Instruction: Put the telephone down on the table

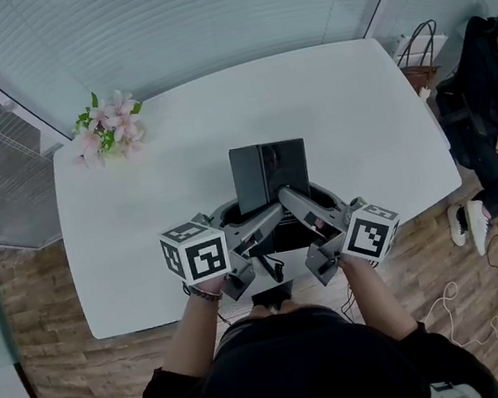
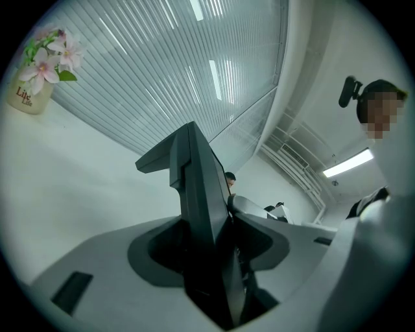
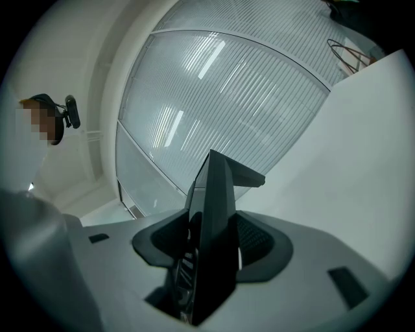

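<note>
The black telephone [image 1: 268, 173] is held over the near edge of the white table [image 1: 218, 123], between both grippers. My left gripper [image 1: 262, 224] clamps it from the left and my right gripper [image 1: 302, 208] from the right. In the left gripper view the telephone [image 2: 198, 188] stands edge-on, wedged between the grey jaws of the left gripper [image 2: 207, 240]. In the right gripper view the telephone [image 3: 217, 214] likewise fills the gap of the right gripper [image 3: 211, 253]. Whether its underside touches the table is hidden.
A small pot of pink flowers [image 1: 108, 127] stands at the table's far left corner, also seen as the flower pot [image 2: 45, 71]. A person [image 1: 488, 109] sits to the right of the table beside a bag [image 1: 419, 59]. Cables [image 1: 471, 299] lie on the wooden floor.
</note>
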`<act>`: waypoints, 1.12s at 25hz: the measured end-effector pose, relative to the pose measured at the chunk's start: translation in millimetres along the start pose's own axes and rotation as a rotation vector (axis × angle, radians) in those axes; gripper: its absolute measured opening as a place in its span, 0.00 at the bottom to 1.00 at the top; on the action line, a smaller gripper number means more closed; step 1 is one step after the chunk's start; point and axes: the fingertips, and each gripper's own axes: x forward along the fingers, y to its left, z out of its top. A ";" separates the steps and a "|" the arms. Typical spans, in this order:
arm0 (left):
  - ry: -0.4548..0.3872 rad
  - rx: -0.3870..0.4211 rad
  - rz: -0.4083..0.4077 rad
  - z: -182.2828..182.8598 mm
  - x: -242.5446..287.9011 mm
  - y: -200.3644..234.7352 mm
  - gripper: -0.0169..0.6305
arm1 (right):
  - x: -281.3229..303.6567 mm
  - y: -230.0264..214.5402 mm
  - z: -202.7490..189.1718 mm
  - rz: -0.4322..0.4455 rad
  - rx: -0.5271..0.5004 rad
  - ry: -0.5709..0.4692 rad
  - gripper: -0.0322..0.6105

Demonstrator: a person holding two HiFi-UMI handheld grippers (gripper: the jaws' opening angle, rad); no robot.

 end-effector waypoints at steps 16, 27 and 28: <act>0.013 -0.023 0.000 -10.0 7.7 10.6 0.41 | -1.5 -16.2 -6.9 -0.022 0.020 0.011 0.39; 0.026 -0.051 0.004 -21.3 9.6 19.2 0.41 | -2.5 -26.6 -16.8 -0.037 0.039 0.025 0.39; 0.028 -0.053 0.004 -22.4 9.9 20.1 0.41 | -2.6 -27.8 -17.8 -0.039 0.041 0.026 0.39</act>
